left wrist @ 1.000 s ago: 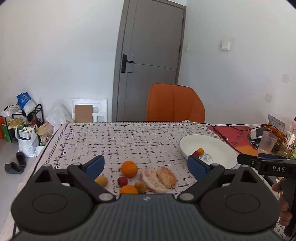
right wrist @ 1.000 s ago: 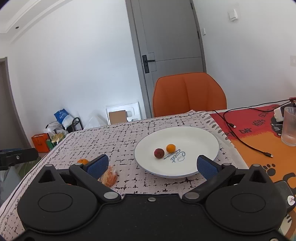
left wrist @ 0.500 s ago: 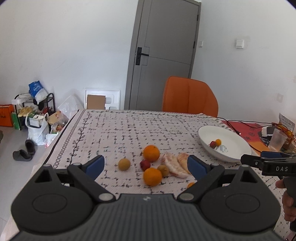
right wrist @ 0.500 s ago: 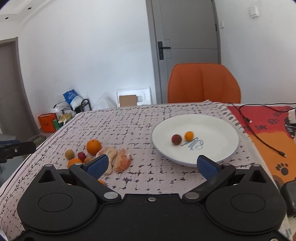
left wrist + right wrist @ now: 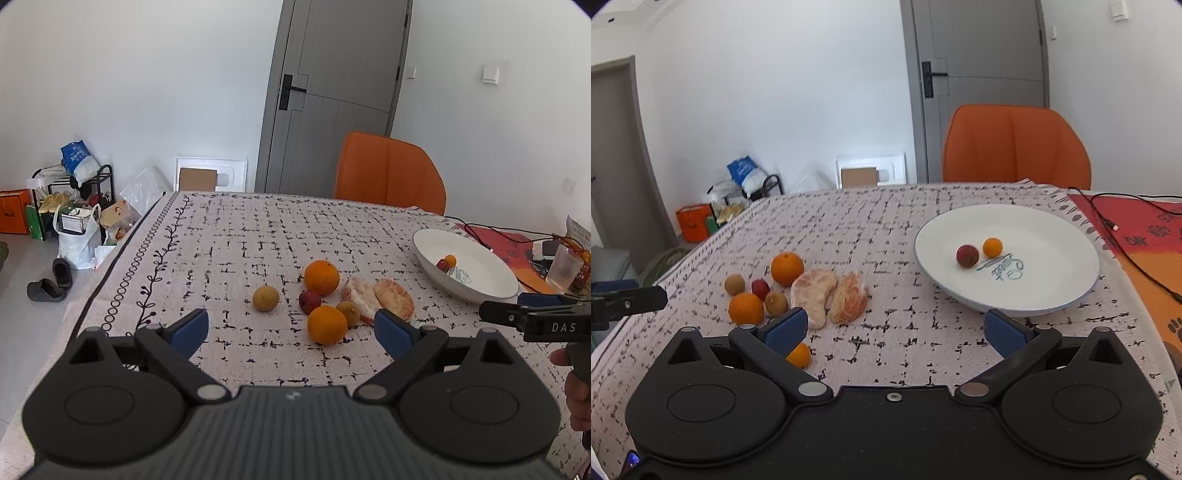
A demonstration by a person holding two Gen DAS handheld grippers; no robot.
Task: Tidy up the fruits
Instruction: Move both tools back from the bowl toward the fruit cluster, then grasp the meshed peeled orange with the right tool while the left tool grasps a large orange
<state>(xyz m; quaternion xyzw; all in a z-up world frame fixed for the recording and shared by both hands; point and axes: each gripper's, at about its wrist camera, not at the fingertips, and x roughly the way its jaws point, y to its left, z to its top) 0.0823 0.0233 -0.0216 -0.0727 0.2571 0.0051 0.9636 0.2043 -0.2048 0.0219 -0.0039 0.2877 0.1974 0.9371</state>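
Observation:
A cluster of fruit lies on the patterned tablecloth: two oranges (image 5: 327, 324) (image 5: 321, 277), a red fruit (image 5: 309, 301), two brownish round fruits (image 5: 265, 298) (image 5: 348, 313) and two peeled citrus pieces (image 5: 393, 297). The white plate (image 5: 1052, 288) holds a red fruit (image 5: 967, 255) and a small orange fruit (image 5: 992, 247). A small orange fruit (image 5: 799, 355) lies by my right gripper's left finger. My left gripper (image 5: 291, 330) is open and empty, above the table before the cluster. My right gripper (image 5: 894, 330) is open and empty, between cluster and plate.
An orange chair (image 5: 1015, 144) stands behind the table. A black cable (image 5: 1123, 240) runs over the red mat at the right. A plastic cup (image 5: 563, 265) stands beyond the plate. Bags and a shoe rack (image 5: 70, 206) sit on the floor at the left.
Both grippers have pulled back and risen, so more of the table shows. The right view has swung left and now takes in the fruit cluster. The fruits have not moved.

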